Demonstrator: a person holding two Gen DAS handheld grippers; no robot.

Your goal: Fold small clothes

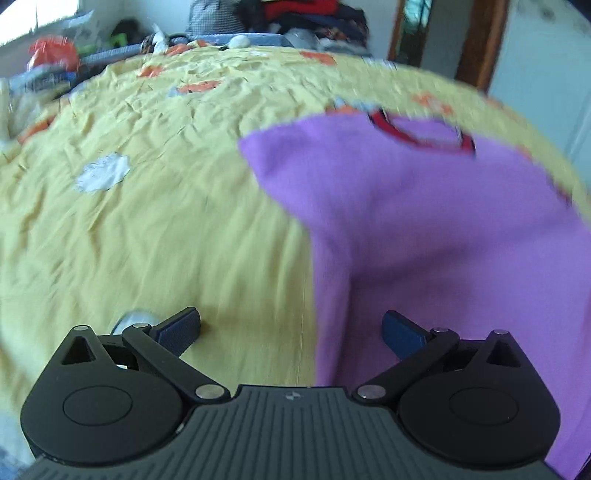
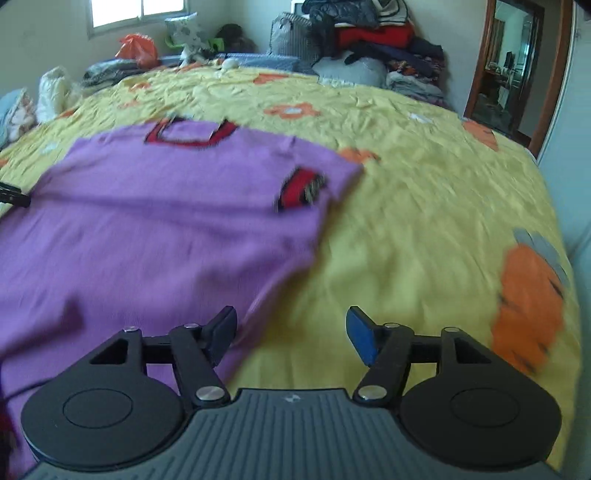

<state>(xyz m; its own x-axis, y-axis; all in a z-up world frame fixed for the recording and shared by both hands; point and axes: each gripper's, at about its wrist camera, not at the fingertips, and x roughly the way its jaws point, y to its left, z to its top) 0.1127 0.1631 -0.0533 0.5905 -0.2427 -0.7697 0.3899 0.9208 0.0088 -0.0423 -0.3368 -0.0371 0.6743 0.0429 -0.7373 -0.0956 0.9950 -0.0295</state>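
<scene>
Your purple sweater (image 2: 159,206) lies spread flat on the bed, front up, with its red-and-black collar (image 2: 190,134) at the far end and a red-and-black cuff (image 2: 301,190) showing where one sleeve is folded in over the chest. From the left wrist view the same garment (image 1: 424,221) fills the right half of the picture, its collar (image 1: 421,134) again at the far side, the near hem running down beside your tool.

Your right gripper (image 2: 291,334) hangs over the sweater's near right edge with its fingers parted; nothing sits between the pads. The left finger (image 2: 221,332) is above purple knit, the right finger (image 2: 362,338) above bare bedcover. Your left gripper (image 1: 291,330) has its fingers spread wide, too, and they hold nothing; its left finger (image 1: 181,328) is over the bedcover and its right finger (image 1: 402,332) is over the sweater's edge. Whether any pad touches the cloth below, you cannot tell from these views, which are both blurred.

Under it all lies the yellow bedcover (image 2: 424,206), printed with orange and grey flowers and creased. At the head of the bed a heap of folded clothes (image 2: 373,44) is stacked, with an orange bag (image 2: 136,48) near the window (image 2: 138,11) and a wood-framed mirror (image 2: 513,70) at the right.
</scene>
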